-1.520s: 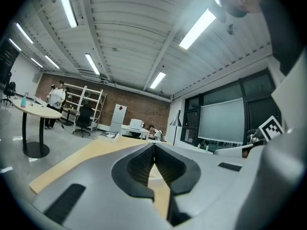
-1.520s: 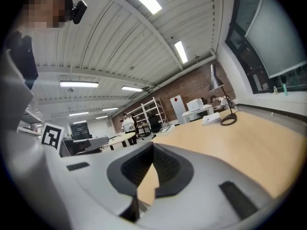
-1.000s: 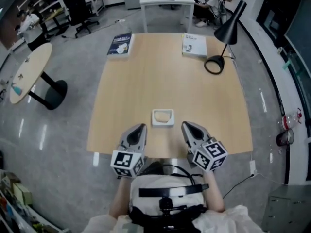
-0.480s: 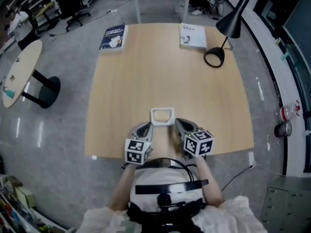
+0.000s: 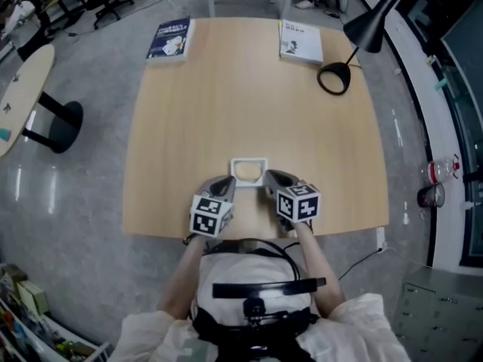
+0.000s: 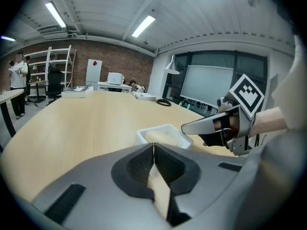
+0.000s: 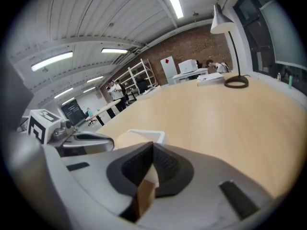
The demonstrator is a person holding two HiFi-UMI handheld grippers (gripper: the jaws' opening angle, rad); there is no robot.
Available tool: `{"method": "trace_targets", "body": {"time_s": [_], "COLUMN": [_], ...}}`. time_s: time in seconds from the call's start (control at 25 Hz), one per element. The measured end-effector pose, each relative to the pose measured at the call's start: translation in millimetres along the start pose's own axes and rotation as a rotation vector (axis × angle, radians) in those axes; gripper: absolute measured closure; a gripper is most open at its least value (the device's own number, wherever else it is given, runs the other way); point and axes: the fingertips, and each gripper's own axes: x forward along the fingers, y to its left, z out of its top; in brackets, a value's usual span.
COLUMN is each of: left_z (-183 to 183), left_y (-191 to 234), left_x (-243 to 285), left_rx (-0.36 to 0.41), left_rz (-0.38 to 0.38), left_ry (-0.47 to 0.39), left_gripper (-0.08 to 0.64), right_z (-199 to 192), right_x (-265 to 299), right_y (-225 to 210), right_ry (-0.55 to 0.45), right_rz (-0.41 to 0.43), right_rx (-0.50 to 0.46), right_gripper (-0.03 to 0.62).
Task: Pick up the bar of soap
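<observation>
Bar of soap lies crosswise in its dish.

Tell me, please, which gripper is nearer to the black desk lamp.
Right. The right gripper is beside the soap dish on the side toward the lamp; the left gripper is across the dish, farther away.

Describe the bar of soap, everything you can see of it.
The bar of soap is a pale cream, rounded block, smooth and matte in look. It lies flat in a small white square dish near the front edge of the wooden table, its top rising slightly above the rim. Only the dish touches it. The left gripper and right gripper flank the dish, jaws together, neither on the soap.
</observation>
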Motion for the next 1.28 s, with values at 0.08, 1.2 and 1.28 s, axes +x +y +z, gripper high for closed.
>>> {"method": "trace_targets", "body": {"time_s": [0.08,1.2,1.28], "left_z": [-0.6,-2.6,-1.7], "left_y": [-2.4,-0.2,-0.8], "left_x": [0.3,1.5,1.7], "left_rx": [0.017,-0.039,-0.036], "left_rz": [-0.008,-0.021,-0.019], "left_ry": [0.007,-0.055,-0.054], "left_gripper": [0.548,0.548,0.548], "right_z": [-2.2,20.4,20.7], "right_x": [-1.5,52.8,53.6], "right_y": [-1.1,79.5,76.3], "right_ry": [-0.001,0.156,0.168], "right_rz": [0.001,0.113,0.1], "right_rx": [0.014,-0.381,-0.358], "right_gripper": [0.581,0.413,0.413]}}
